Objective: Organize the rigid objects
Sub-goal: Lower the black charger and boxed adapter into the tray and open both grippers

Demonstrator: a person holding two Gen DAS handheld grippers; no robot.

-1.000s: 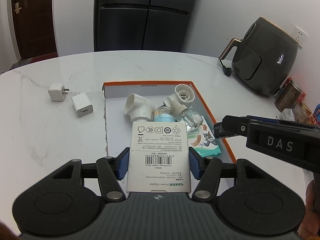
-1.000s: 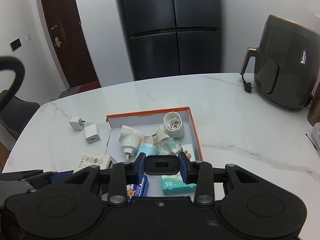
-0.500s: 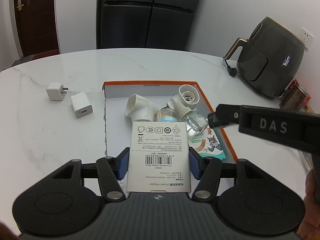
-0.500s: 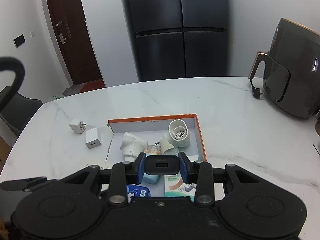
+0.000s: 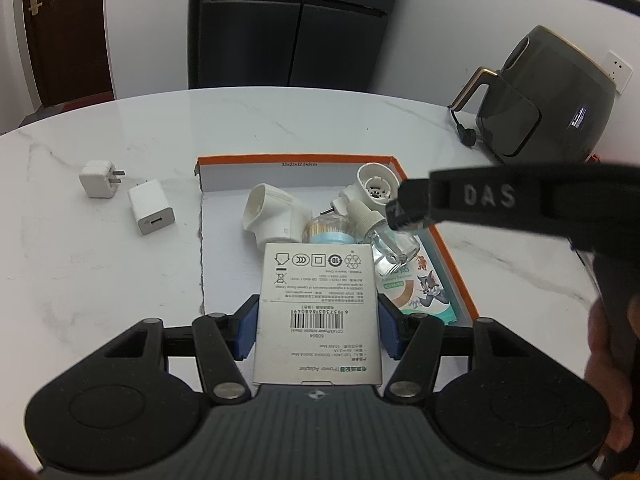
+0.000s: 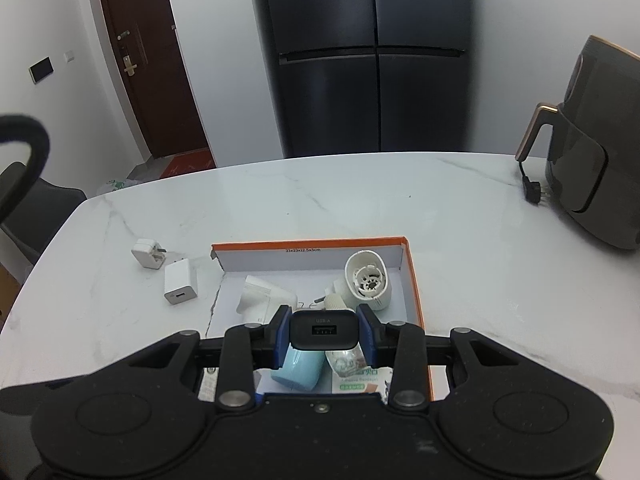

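The left hand-held gripper (image 5: pixel 316 330) pinched a flat white carton (image 5: pixel 318 312) between its blue pads, holding it over the near end of the tray. The carton was matte card printed with a barcode, recycling marks and small grey text reading "Power Adapter". The right hand-held gripper (image 6: pixel 323 336) clamped a black charger (image 6: pixel 323 328), a smooth rounded plastic block whose facing side showed a USB-A socket; it hung above the tray's near half.

The tray (image 5: pixel 296 159) was a shallow cardboard lid, orange on the outside and white within, lying on the glossy marble-veined worktop (image 5: pixel 120 264). Inside it lay two white ribbed plastic plug-in heaters (image 5: pixel 272 216), one beside the other (image 5: pixel 374 188), a clear glass bottle (image 5: pixel 394 246) with a white screw cap, a pale blue cylinder (image 6: pixel 298 368) and a glossy printed bandage box (image 5: pixel 424 292).

Left of the tray, on the bare worktop, sat two white chargers just beside each other: a rounded cube with metal prongs (image 5: pixel 96 178) and a squarer block with a USB port (image 5: pixel 151 212).
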